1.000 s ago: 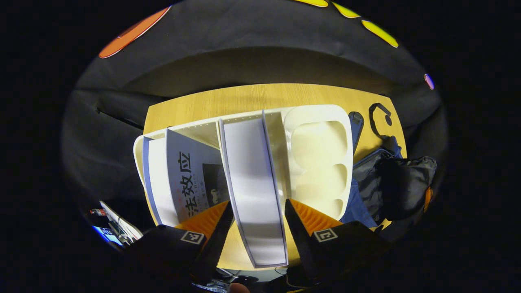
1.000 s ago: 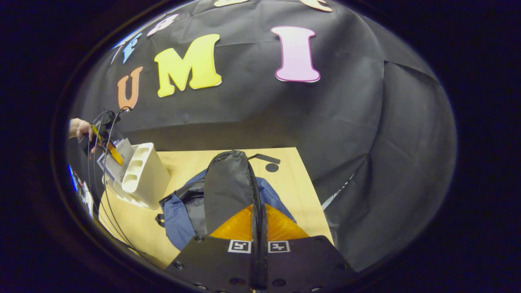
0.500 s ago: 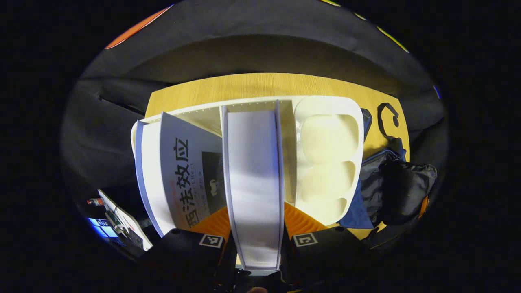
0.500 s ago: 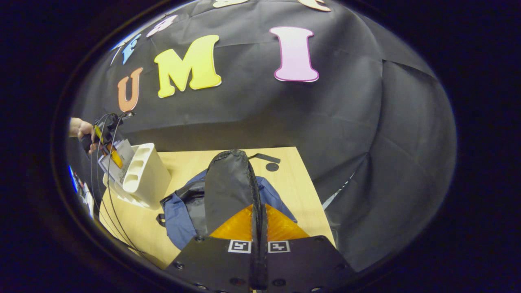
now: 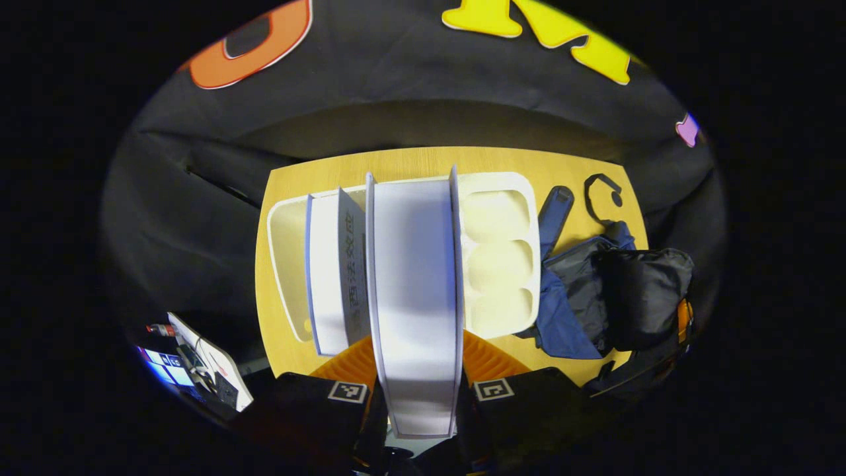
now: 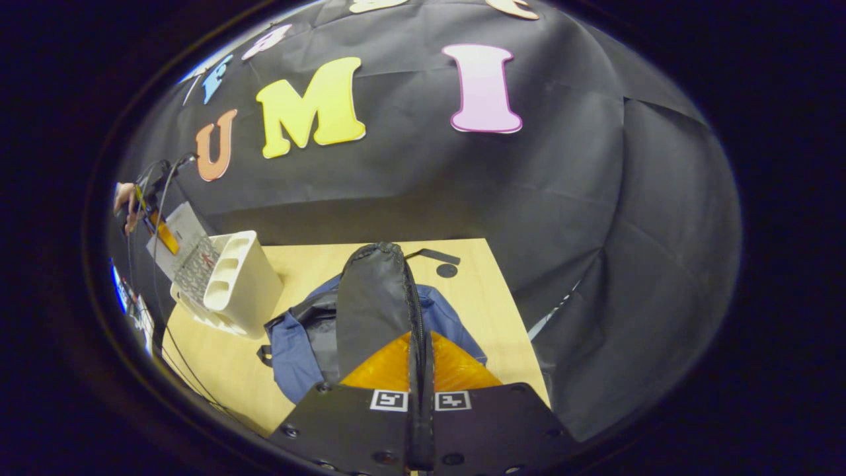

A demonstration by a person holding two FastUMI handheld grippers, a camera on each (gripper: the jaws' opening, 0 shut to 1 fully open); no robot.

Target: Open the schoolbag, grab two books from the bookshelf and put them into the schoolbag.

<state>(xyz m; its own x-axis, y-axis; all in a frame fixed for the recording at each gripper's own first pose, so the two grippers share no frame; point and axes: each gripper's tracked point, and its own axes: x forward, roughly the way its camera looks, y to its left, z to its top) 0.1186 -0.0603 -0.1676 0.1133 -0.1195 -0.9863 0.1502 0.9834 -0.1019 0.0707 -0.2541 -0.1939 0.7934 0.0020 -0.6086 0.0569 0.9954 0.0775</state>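
The left gripper (image 5: 415, 383) held a white book (image 5: 413, 291) clamped between its fingers above the bookshelf (image 5: 499, 258), while the right gripper (image 6: 420, 370), beside the bookshelf, pinched the flap (image 6: 370, 311) of the schoolbag (image 6: 291, 350) upright over the tabletop (image 6: 218, 357).

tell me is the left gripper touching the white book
Touching. In the left gripper view, the left gripper has a finger pressed against each side of the white book, with no gap showing.
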